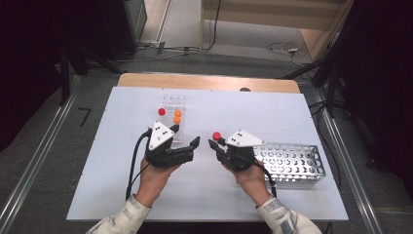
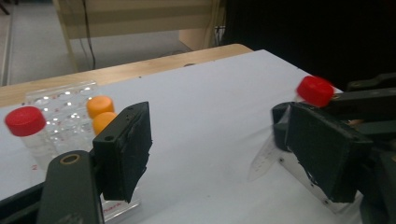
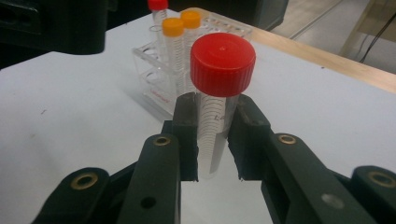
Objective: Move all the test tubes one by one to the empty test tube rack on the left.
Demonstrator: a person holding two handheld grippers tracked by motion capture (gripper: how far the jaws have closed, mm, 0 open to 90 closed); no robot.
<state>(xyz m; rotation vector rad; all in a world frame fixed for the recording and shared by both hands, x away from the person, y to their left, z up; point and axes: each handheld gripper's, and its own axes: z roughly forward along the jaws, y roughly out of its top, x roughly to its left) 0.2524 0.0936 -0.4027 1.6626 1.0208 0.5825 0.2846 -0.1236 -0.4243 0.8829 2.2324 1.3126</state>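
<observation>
Holding a red-capped tube (image 3: 216, 105) in the right gripper (image 3: 215, 140), jaws clamped on the body just under the cap so the cap stays clear and the conical tip hangs free. Tube is upright, above the table (image 1: 97, 161) between the two racks, touching neither. Looks like a transfer from the metal rack (image 1: 292, 163) at the right toward the clear rack (image 1: 174, 105), which already carries one red tube (image 1: 161, 111) and two orange ones (image 1: 177, 116). Left gripper (image 1: 195, 142) has jaws apart, nothing between them, sitting just beside the clear rack's near end; probably waiting to steady it. Both hands low, forearms in from the near edge, grippers angled inward toward each other, roughly level.
</observation>
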